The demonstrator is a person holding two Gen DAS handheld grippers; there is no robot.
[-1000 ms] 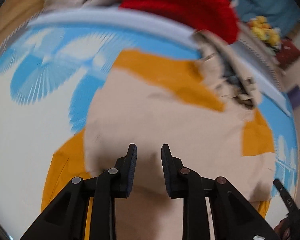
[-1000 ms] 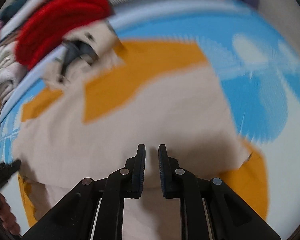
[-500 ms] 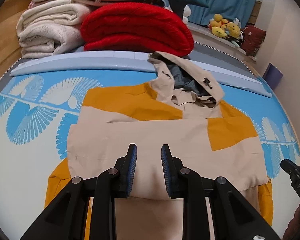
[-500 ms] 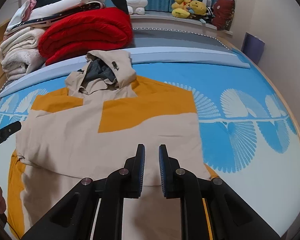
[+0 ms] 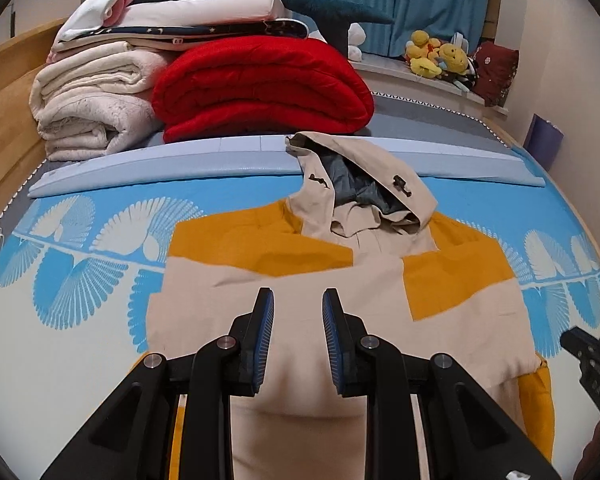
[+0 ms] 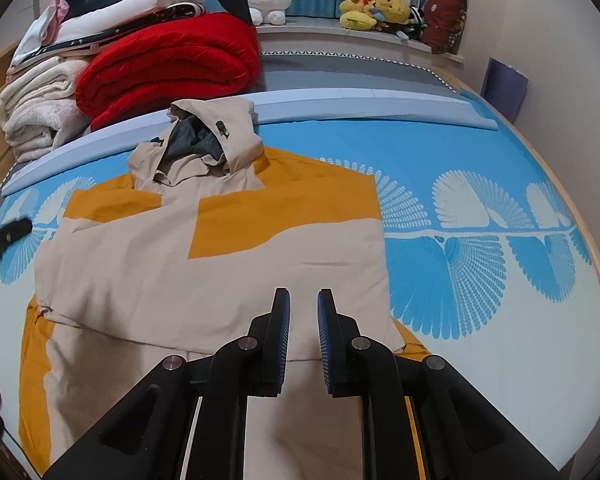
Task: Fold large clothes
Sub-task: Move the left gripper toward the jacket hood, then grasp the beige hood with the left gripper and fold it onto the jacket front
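Observation:
A beige and mustard-yellow hooded jacket point(image 5: 236, 312) lies flat on the bed with both sleeves folded across its body; it also shows in the right wrist view point(image 6: 172, 280). Its hood point(image 5: 360, 188) points toward the far end. My left gripper point(image 5: 297, 300) hovers over the jacket's lower middle, jaws apart with nothing between them. My right gripper point(image 6: 303, 300) hovers over the jacket's lower right part, jaws also apart and empty. Each gripper's tip shows at the edge of the other's view.
The bed sheet point(image 5: 80, 264) is blue and white with fan patterns. A folded red blanket point(image 5: 260, 88), cream blankets point(image 5: 92, 108) and pillows are stacked at the far end. Plush toys point(image 6: 376, 8) sit on a ledge by the blue curtain.
Both grippers have pulled back and tilted up from close over the jacket, so the whole jacket and the stacked bedding are now in view. The jaws stay apart.

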